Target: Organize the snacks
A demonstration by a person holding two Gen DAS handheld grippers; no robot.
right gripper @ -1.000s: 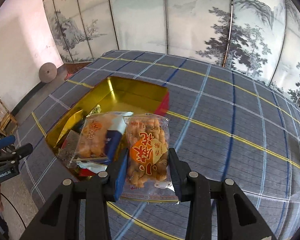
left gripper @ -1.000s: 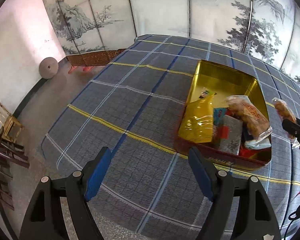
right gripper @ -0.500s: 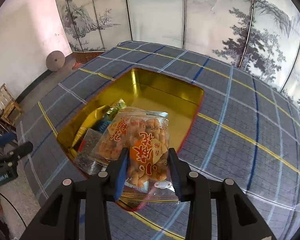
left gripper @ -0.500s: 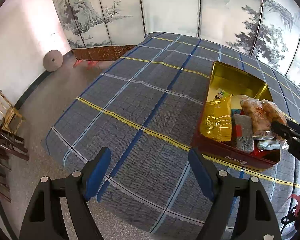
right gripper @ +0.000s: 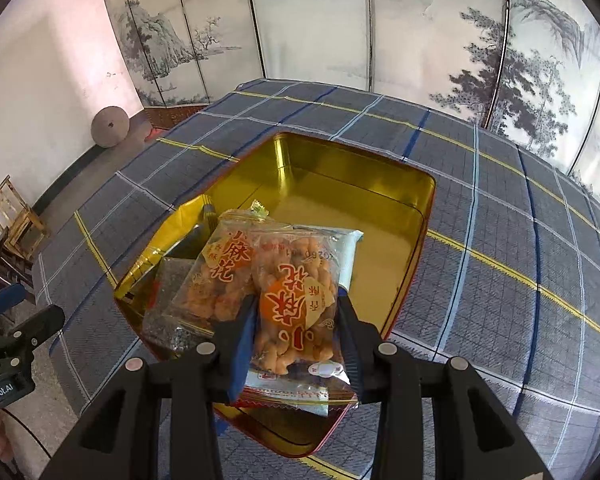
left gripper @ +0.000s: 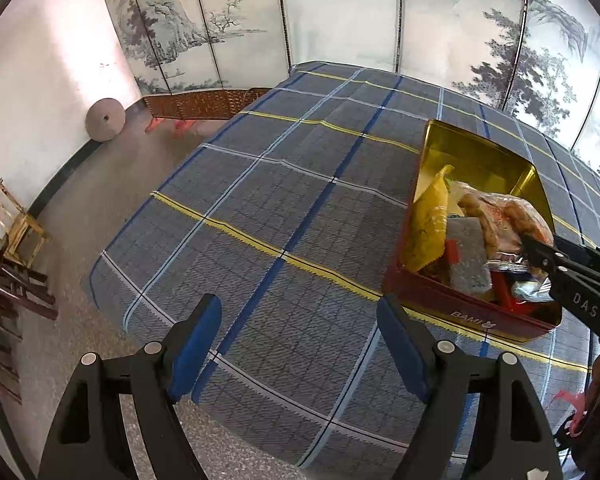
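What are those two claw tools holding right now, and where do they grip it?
The right gripper pinches a clear bag of orange fried twists by its lower sides, above the gold-lined red tin. The left gripper holds nothing.

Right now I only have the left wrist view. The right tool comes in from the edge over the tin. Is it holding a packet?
Observer: Yes. The right tool is shut on a clear packet of fried dough twists, gripped at its sides.
Operator: Is the packet inside the tin yet?
Observer: It hangs over the near end of the red and gold tin, partly overlapping a second twist packet that lies there.
Operator: Room left in the tin?
Observer: Yes, the far half shows bare gold floor; the snacks crowd the near left part.
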